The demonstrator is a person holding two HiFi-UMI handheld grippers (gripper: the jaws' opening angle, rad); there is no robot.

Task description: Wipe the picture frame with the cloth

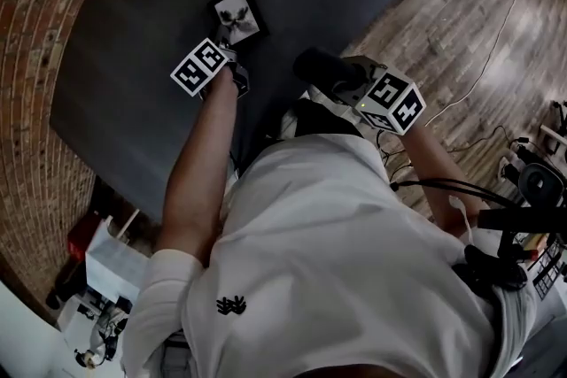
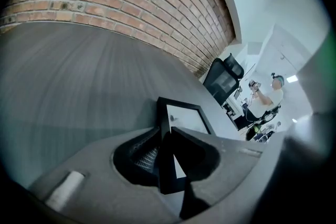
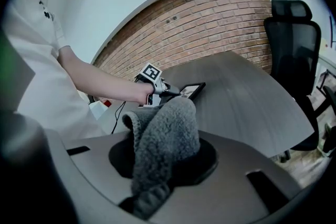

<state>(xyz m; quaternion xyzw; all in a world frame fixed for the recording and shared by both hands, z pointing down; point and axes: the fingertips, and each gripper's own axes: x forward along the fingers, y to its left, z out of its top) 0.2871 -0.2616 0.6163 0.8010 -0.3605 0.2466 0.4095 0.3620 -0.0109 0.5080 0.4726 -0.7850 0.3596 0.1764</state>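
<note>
1. Left gripper (image 2: 167, 152) is clamped on the near edge of the picture frame (image 2: 186, 118), with the dark border pinched between both jaws.
2. From my jaws the frame reaches out over the far half of the table (image 1: 133, 57). I cannot tell whether it lies flat or is tipped up.
3. My right gripper (image 3: 163, 165) is closed on the grey cloth (image 3: 163, 134), which bunches up out of the jaws.
4. Cloth and frame are well apart, the cloth being at the table's near edge, by my body.

We stretch our bare left arm (image 1: 202, 173) forward, left gripper (image 1: 225, 38) tilted down, jaws clamped on the picture frame (image 1: 237, 11) edge; our right gripper (image 1: 317, 69), nearer our chest, grips the cloth (image 3: 165, 134)
</note>
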